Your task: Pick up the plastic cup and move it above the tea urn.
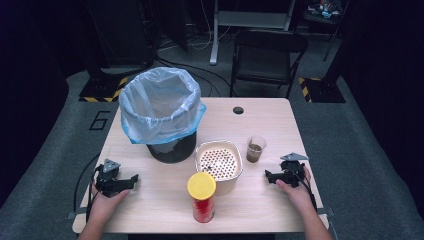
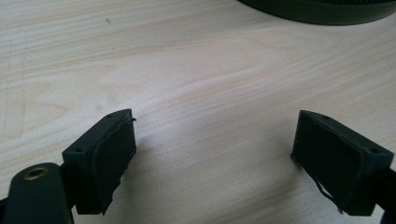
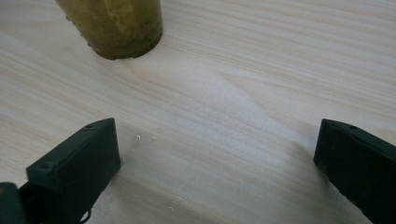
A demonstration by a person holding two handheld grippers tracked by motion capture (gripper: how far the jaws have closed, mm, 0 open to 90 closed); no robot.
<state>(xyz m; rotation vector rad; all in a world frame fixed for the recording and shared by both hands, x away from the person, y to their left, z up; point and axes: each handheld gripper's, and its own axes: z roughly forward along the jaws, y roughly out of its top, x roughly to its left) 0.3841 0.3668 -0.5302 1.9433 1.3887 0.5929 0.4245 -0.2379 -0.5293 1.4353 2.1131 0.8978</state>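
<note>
Resting on the pale wooden table (image 1: 150,210), left gripper (image 1: 131,179) near the left edge, jaws spread wide over bare wood, holding nothing. Lying near the right edge, right gripper (image 1: 268,175), jaws likewise wide apart and empty. Just beyond the right gripper, small clear plastic cup of brown liquid (image 1: 255,149), standing upright. Between the two grippers: white round strainer bowl with perforated insert (image 1: 218,165), red cylindrical can with yellow lid (image 1: 202,196) just in front of it, and black bin lined with a pale blue bag (image 1: 161,112) behind.
</note>
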